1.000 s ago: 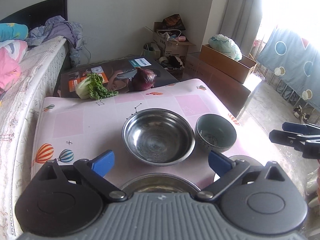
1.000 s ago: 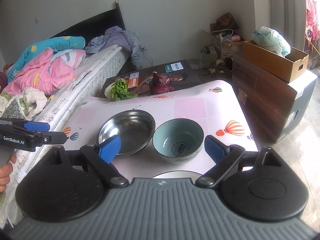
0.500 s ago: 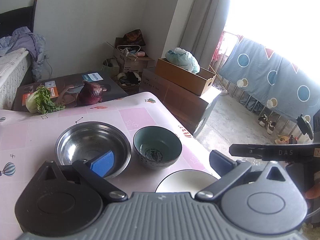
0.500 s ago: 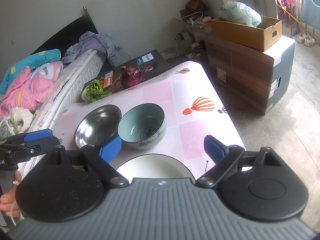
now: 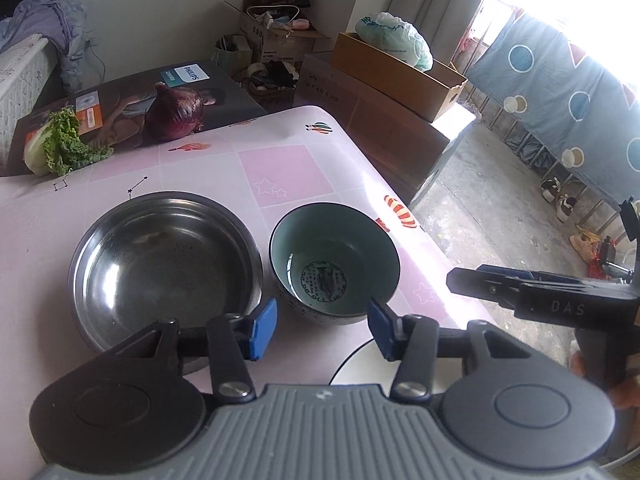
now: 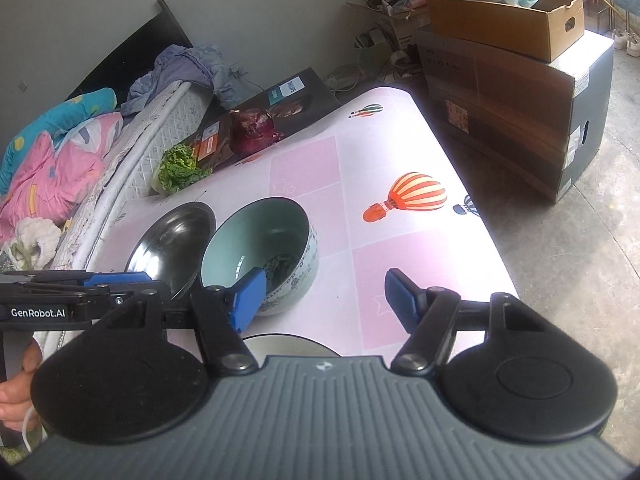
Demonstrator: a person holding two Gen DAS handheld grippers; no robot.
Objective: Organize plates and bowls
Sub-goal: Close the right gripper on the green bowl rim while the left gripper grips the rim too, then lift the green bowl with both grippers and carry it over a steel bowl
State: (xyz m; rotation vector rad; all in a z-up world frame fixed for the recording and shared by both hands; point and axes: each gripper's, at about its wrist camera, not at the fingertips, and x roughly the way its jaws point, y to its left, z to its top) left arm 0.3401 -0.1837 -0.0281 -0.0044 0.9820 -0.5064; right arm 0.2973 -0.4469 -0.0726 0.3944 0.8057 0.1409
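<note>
A green ceramic bowl (image 5: 334, 264) stands right of a steel bowl (image 5: 160, 264) on the pink table (image 5: 280, 176). The rim of a white plate (image 5: 356, 364) shows just in front of them. My left gripper (image 5: 322, 330) hangs low over the ceramic bowl's near wall. Its jaws are closing and touch nothing. In the right wrist view the ceramic bowl (image 6: 260, 240) and steel bowl (image 6: 176, 240) sit left of centre, with the plate (image 6: 280, 342) below them. My right gripper (image 6: 324, 296) is closing too. Its left pad overlaps the bowl's side and bare table lies between the pads.
A leafy green (image 5: 60, 148) and a purple cabbage (image 5: 176, 114) lie by a printed box (image 5: 132, 96) at the table's far end. Cardboard boxes (image 5: 396, 68) stand on the floor to the right. A bed (image 6: 60, 152) runs along the left.
Both grippers came down and nearer the ceramic bowl. Both pairs of jaws have narrowed. The left view swung from the steel bowl to the ceramic one.
</note>
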